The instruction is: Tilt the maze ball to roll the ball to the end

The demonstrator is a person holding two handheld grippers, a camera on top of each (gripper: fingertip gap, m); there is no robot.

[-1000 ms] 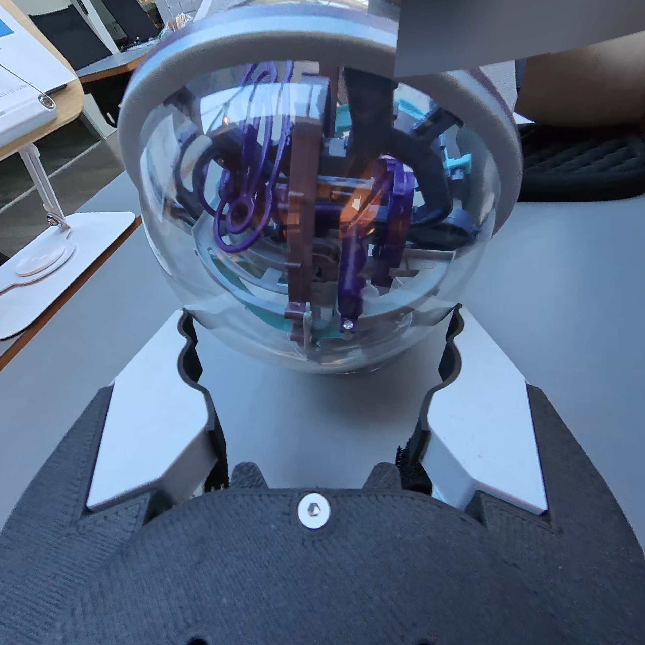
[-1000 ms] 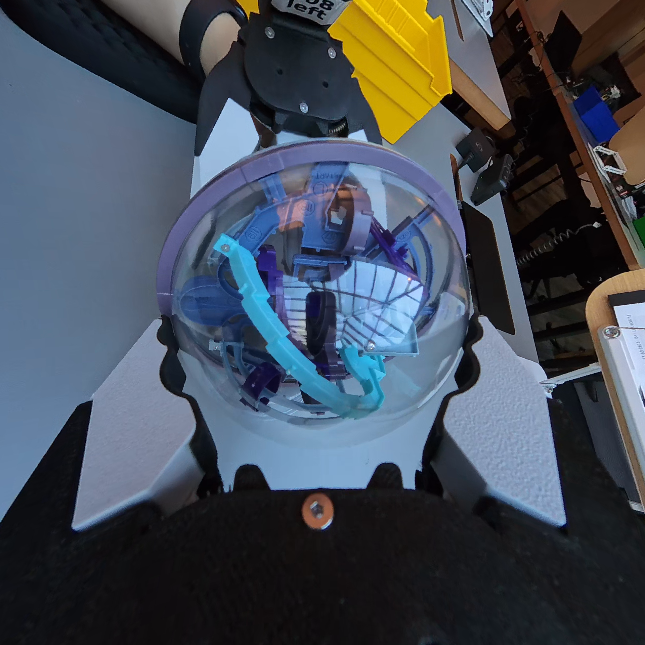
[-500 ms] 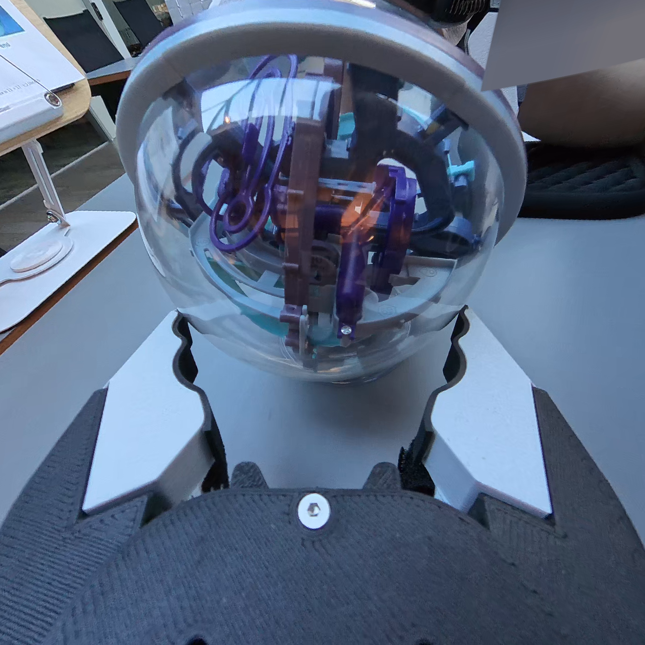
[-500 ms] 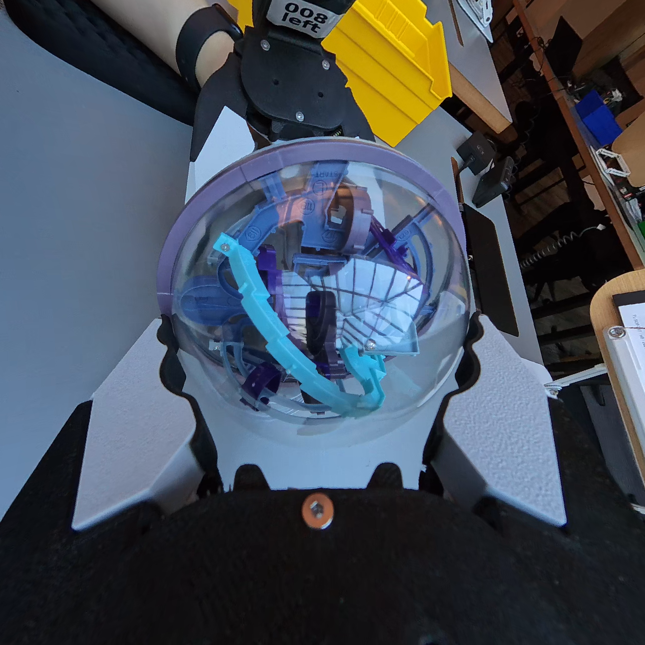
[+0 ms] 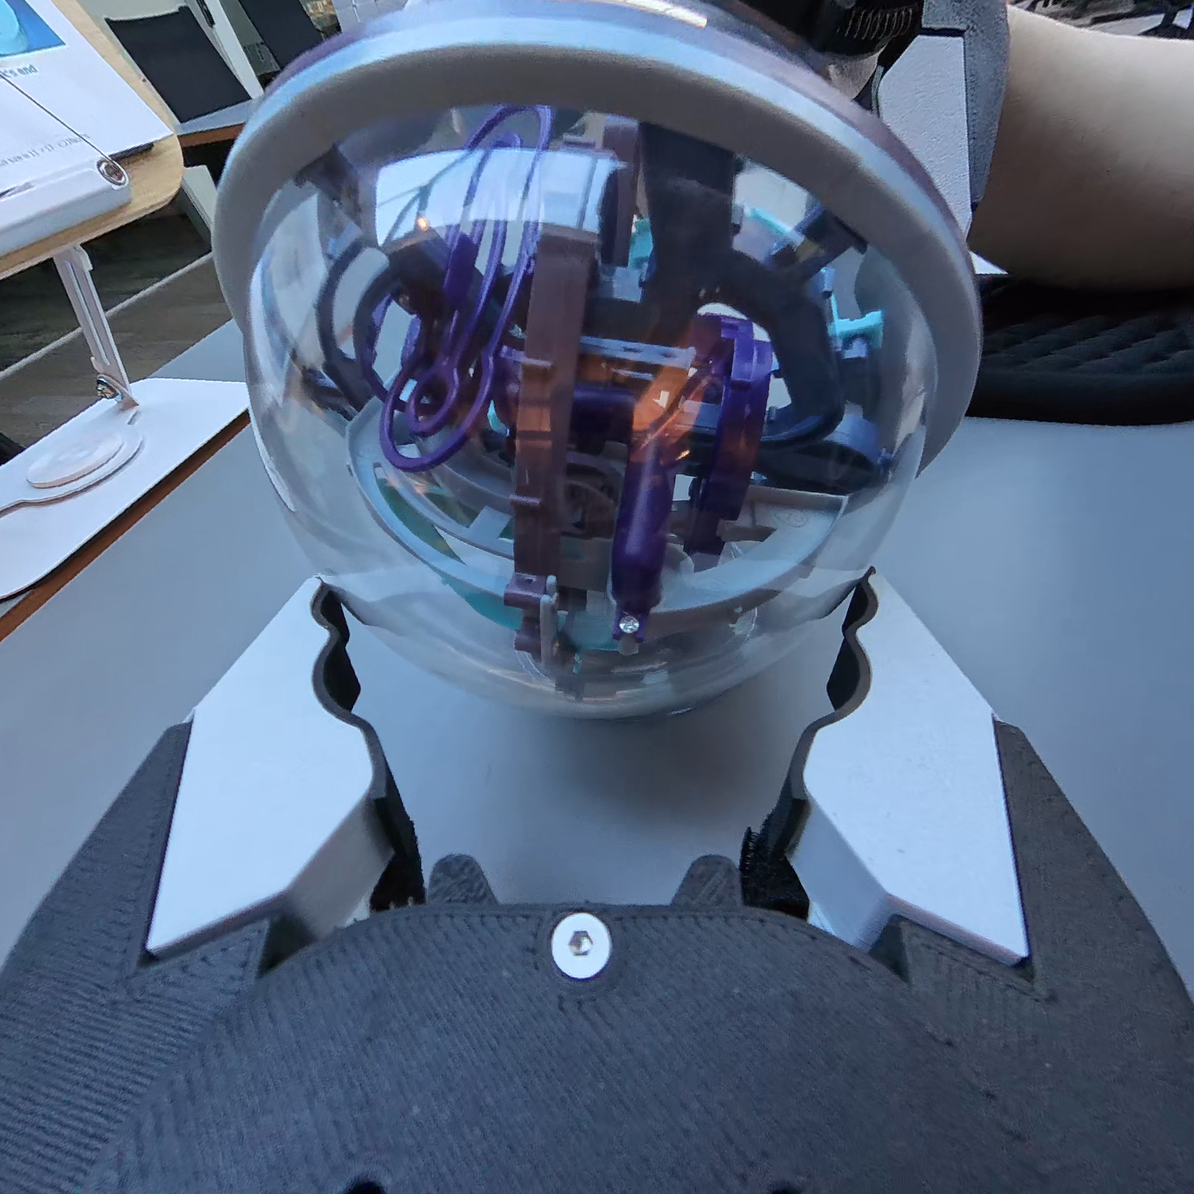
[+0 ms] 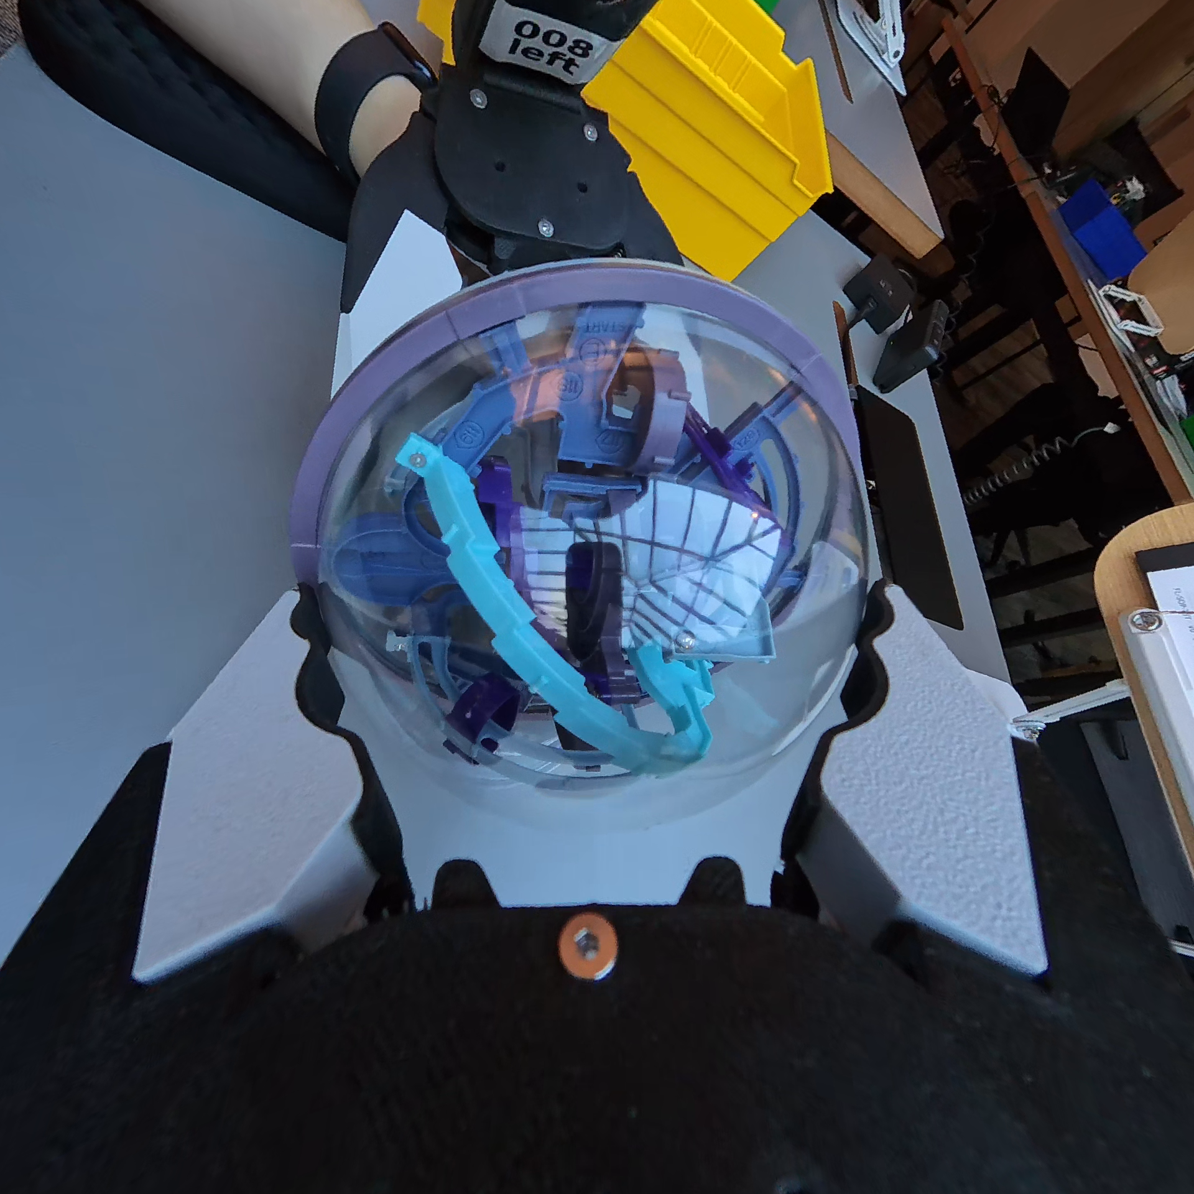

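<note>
Gripping the maze ball (image 5: 594,400) from opposite sides, the left gripper (image 5: 591,620) and right gripper (image 6: 585,620) each have both fingertips pressed against the clear shell, clenched on it. The sphere sits between them over the grey table (image 5: 161,646). A yellow bin (image 6: 711,129) lies beyond the left gripper

Printed white label (image 6: 548,46) (embossed maze tracks (image 6: 597,362))

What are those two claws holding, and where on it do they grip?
Both hold the maze ball, a clear sphere. The right gripper clasps its lower half at opposite sides; the left gripper does the same from the other side.
</note>
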